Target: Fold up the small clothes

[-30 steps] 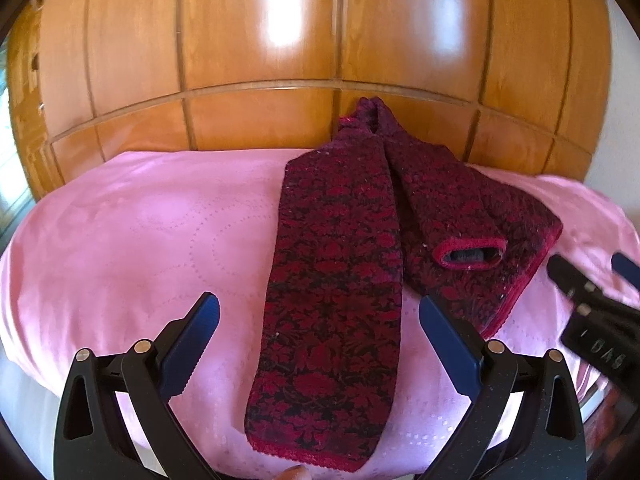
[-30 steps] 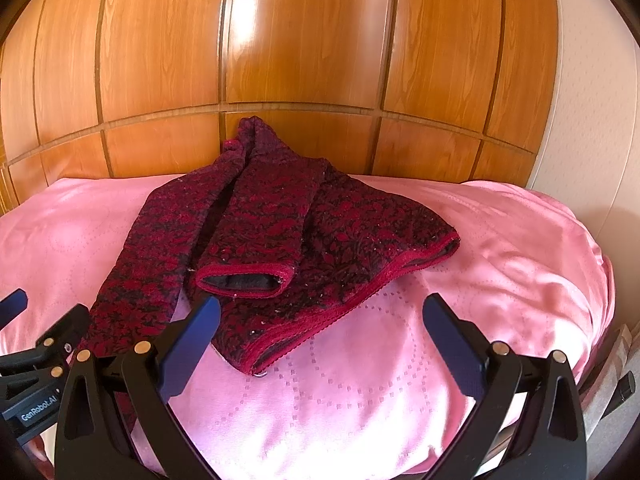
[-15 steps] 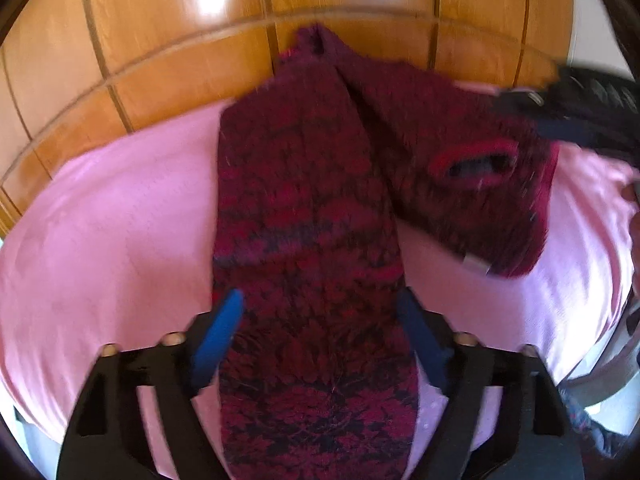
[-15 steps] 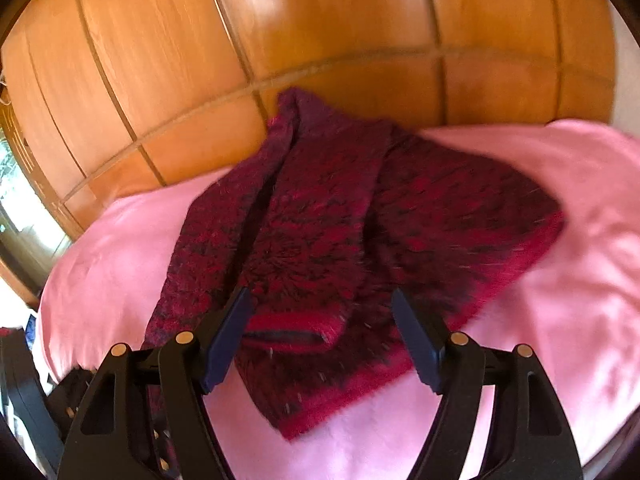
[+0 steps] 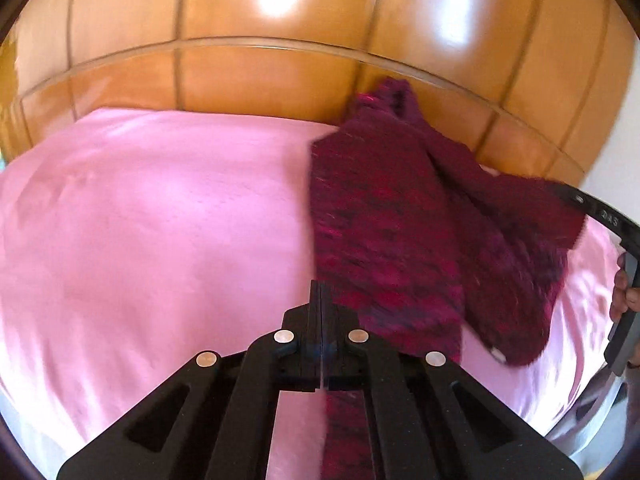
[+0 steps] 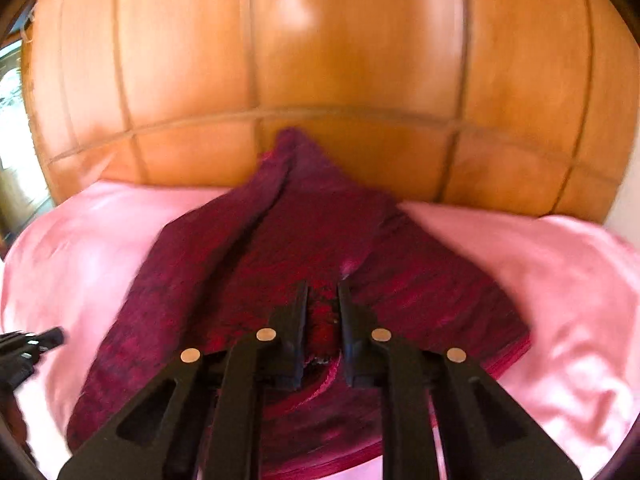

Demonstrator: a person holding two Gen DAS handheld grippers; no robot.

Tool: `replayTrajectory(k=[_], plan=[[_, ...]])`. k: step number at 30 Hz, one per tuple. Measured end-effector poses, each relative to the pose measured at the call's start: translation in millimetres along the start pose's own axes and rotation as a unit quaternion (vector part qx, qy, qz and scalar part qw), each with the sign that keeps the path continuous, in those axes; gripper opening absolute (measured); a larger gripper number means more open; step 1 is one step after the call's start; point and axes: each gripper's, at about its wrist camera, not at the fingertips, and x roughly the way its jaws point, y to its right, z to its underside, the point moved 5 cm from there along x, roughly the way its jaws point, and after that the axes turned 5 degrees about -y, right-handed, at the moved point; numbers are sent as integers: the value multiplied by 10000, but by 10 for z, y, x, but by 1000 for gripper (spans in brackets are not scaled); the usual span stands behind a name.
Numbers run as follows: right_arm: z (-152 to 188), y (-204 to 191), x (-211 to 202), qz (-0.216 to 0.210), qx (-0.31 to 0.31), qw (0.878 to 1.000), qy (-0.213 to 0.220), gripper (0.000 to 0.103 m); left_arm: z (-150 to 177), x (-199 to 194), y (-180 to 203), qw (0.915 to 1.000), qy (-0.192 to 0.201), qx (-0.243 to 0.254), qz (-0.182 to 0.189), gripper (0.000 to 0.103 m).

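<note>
A dark red patterned knit sweater (image 5: 392, 232) lies on the pink bedsheet (image 5: 160, 220), its neck toward the headboard. My left gripper (image 5: 320, 288) has closed with its jaws pressed flat together at the left edge of the long sleeve. I see no cloth between them, and the sleeve runs on beneath the gripper. In the right wrist view the right gripper (image 6: 323, 288) is closing, and its narrow gap is filled by the folded sleeve's red cuff (image 6: 322, 328) on top of the sweater (image 6: 240, 248). The right gripper's body (image 5: 612, 224) shows at the left wrist view's right edge.
A glossy wooden headboard (image 5: 280, 20) rises directly behind the bed. The pink sheet (image 6: 540, 280) spreads bare to either side of the sweater. A hand (image 5: 624, 296) holds the right gripper's handle. The left gripper (image 6: 28, 344) shows at the right wrist view's left edge.
Both grippers went from wide open to nearly or fully closed while moving in over the sweater. The left one ended at the long sleeve's left edge, the right one over the folded sleeve's cuff.
</note>
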Motion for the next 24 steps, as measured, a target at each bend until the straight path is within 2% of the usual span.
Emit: replayTrajectory(k=[2, 4, 5, 6, 7, 8, 9, 10, 12, 15, 16, 17, 18, 19, 21, 22, 23, 24], plan=[[-153, 251, 22, 333, 120, 9993, 111, 13, -42, -35, -20, 9999, 90, 12, -126, 0], [-306, 531, 73, 629, 264, 9975, 171, 13, -29, -21, 12, 10000, 17, -31, 81, 3], [-358, 650, 94, 730, 327, 9967, 166, 12, -8, 5, 70, 9997, -76, -57, 228, 22], [-412, 781, 118, 842, 402, 9955, 156, 12, 5, 20, 76, 9997, -88, -43, 226, 37], [-464, 929, 159, 984, 491, 9938, 142, 12, 34, 12, 118, 9997, -50, -12, 219, 65], [-542, 1130, 241, 1169, 619, 9912, 106, 11, 66, 8, 167, 9997, 25, 26, 247, 73], [-600, 1260, 311, 1290, 708, 9891, 64, 10, 99, 13, 238, 9993, 18, 78, 356, 73], [-650, 1449, 369, 1473, 814, 9857, 8, 0, 125, 53, 318, 9988, -86, 186, 454, 73], [-741, 1793, 472, 1774, 1059, 9784, -93, 0, 207, 139, 556, 9968, -244, 606, 450, 73], [-787, 2304, 721, 1953, 1645, 9661, -384, 0, 378, 309, 867, 9892, -430, 1399, 130, 73], [-784, 2405, 786, 2003, 1737, 9632, -446, 0, 435, 387, 936, 9852, -488, 1645, -39, 57], [-775, 2519, 870, 1994, 1876, 9604, -526, 1, 486, 464, 992, 9812, -579, 1836, -113, 18], [-754, 2581, 912, 1932, 1982, 9592, -574, 3, 545, 575, 1016, 9775, -831, 1936, -130, 6], [-731, 2608, 932, 1882, 2009, 9594, -610, 5, 549, 599, 1008, 9783, -849, 1886, -119, 2], [-699, 2535, 934, 1828, 1795, 9648, -597, 31, 478, 560, 977, 9814, -760, 1761, 28, 0], [-695, 2490, 932, 1742, 1705, 9679, -612, 53, 432, 525, 948, 9834, -719, 1660, 114, 0], [-657, 2415, 947, 1456, 1659, 9730, -667, 56, 378, 487, 903, 9856, -683, 1537, 198, 0], [-628, 2336, 947, 1156, 1647, 9769, -715, 56, 325, 439, 833, 9878, -638, 1400, 256, 0]])
